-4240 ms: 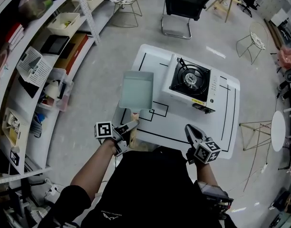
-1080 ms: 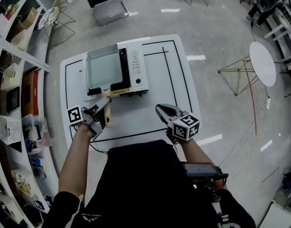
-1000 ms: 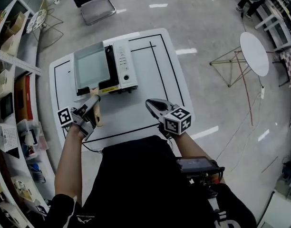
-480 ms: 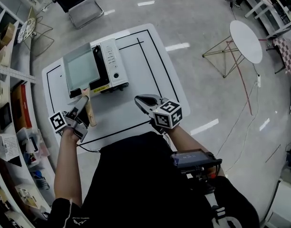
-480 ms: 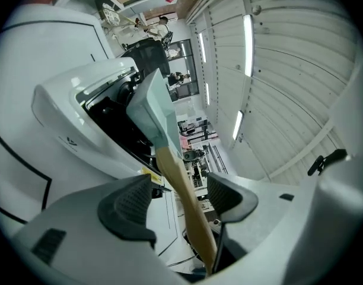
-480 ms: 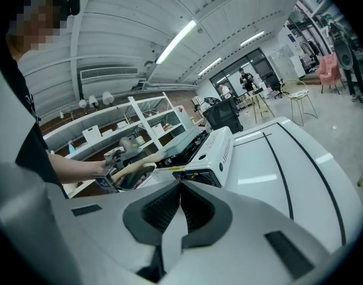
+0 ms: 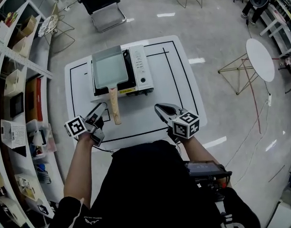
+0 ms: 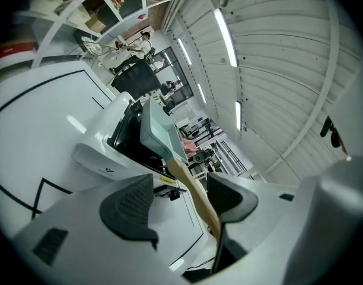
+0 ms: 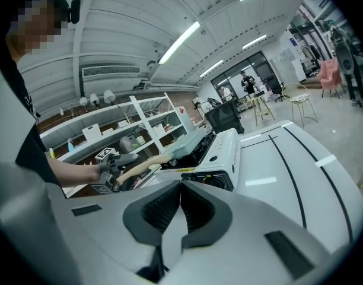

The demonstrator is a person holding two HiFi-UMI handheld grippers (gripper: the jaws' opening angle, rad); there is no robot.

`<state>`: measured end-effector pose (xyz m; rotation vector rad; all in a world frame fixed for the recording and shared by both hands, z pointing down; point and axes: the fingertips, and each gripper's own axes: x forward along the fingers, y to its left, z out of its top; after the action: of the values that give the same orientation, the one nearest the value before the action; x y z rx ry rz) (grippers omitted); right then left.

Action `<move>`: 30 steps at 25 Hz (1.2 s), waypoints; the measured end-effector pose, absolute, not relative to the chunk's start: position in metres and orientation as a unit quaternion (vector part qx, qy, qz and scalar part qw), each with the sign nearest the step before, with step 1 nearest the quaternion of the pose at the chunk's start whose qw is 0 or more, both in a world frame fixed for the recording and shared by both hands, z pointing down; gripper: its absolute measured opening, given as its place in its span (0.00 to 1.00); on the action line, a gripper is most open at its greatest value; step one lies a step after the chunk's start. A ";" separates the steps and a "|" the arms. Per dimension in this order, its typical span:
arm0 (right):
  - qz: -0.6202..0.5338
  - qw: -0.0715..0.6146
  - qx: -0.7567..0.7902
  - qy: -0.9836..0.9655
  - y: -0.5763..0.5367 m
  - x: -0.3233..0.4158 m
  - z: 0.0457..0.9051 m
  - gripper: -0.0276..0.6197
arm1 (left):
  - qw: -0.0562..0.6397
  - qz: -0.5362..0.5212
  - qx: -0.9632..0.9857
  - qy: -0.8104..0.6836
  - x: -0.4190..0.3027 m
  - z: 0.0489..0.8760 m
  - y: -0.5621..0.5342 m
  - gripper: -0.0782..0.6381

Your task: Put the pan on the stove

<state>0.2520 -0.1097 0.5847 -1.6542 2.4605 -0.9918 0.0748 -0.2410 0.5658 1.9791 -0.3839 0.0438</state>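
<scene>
Pan [image 7: 109, 66] sits on the stove [image 7: 141, 72], far left — release step. Left gripper [image 7: 99, 112] jaws have just been opening, wide, clear of the handle [image 7: 114, 109]; right gripper [image 7: 160, 110] jaws closed, empty. Next — back off without nudging it.

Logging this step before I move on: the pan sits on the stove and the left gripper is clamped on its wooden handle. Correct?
Not quite. The pan does sit on the stove, but the left gripper is not clamped: its jaws have just been opening and stand apart, with the wooden handle running between them, not squeezed. The left gripper view shows it.
</scene>
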 end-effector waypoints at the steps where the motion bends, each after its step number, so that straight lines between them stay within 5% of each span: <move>1: -0.316 0.008 -0.530 0.787 -0.109 0.251 0.584 0.08 | 0.523 0.023 0.837 -0.163 0.073 0.564 -0.238 0.51; 15: -0.261 0.009 -0.524 0.811 -0.118 0.223 0.558 0.08 | 0.341 0.086 0.905 -0.239 0.028 0.561 -0.195 0.15; 30: -0.239 -0.019 -0.521 0.819 -0.113 0.211 0.556 0.08 | 0.282 0.094 0.916 -0.269 0.008 0.569 -0.175 0.12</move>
<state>0.2106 -0.1125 0.5557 -1.6583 2.6049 -0.7593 0.0082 -0.1747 0.5691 2.4545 -0.7197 0.2509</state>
